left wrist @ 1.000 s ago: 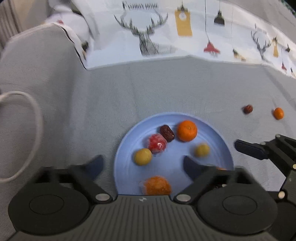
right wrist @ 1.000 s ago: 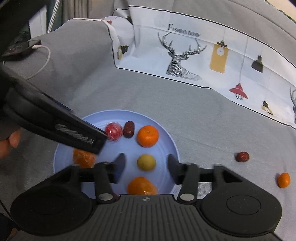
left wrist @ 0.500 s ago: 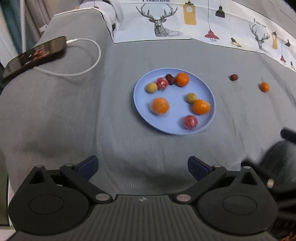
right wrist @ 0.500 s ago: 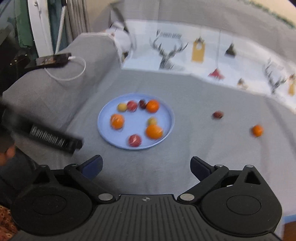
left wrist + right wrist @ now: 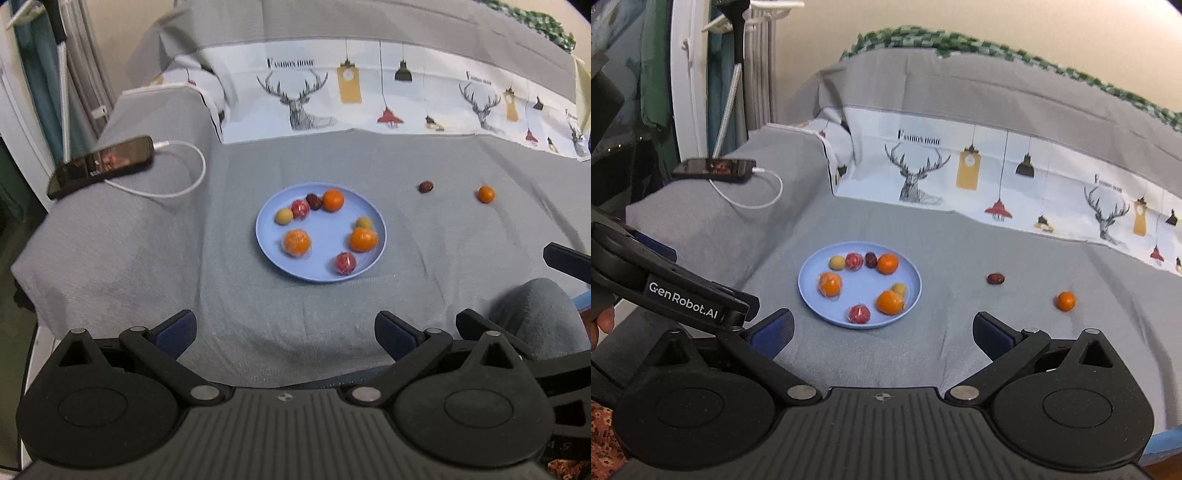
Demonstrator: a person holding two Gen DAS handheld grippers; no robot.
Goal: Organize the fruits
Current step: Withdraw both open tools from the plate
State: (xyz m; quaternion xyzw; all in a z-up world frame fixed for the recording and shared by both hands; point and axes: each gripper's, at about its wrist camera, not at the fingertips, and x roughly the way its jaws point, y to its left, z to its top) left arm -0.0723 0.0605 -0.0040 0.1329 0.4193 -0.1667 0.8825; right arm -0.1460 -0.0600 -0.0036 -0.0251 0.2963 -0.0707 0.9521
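Note:
A light blue plate (image 5: 321, 273) (image 5: 809, 291) lies on the grey cloth and holds several fruits: oranges, red wrapped ones, small yellow ones and a dark date. Off the plate to the right lie a dark red date (image 5: 425, 187) (image 5: 996, 278) and a small orange (image 5: 485, 194) (image 5: 1065, 301). My left gripper (image 5: 284, 334) hangs open and empty, well short of the plate. Likewise my right gripper (image 5: 882, 332) is open and empty, near the plate's front edge in its view. The left gripper's body (image 5: 683, 295) shows at the left of the right wrist view.
A phone (image 5: 99, 166) on a white charging cable (image 5: 177, 184) rests at the back left. A printed deer cloth (image 5: 369, 96) covers the back of the surface. A grey-clad knee (image 5: 535, 314) sits at the right, and the surface drops off at the left.
Both grippers pulled back and up from over the plate, which now looks small and far. The right gripper's jaws widened from partly closed to wide open. One more orange and a red fruit show on the plate.

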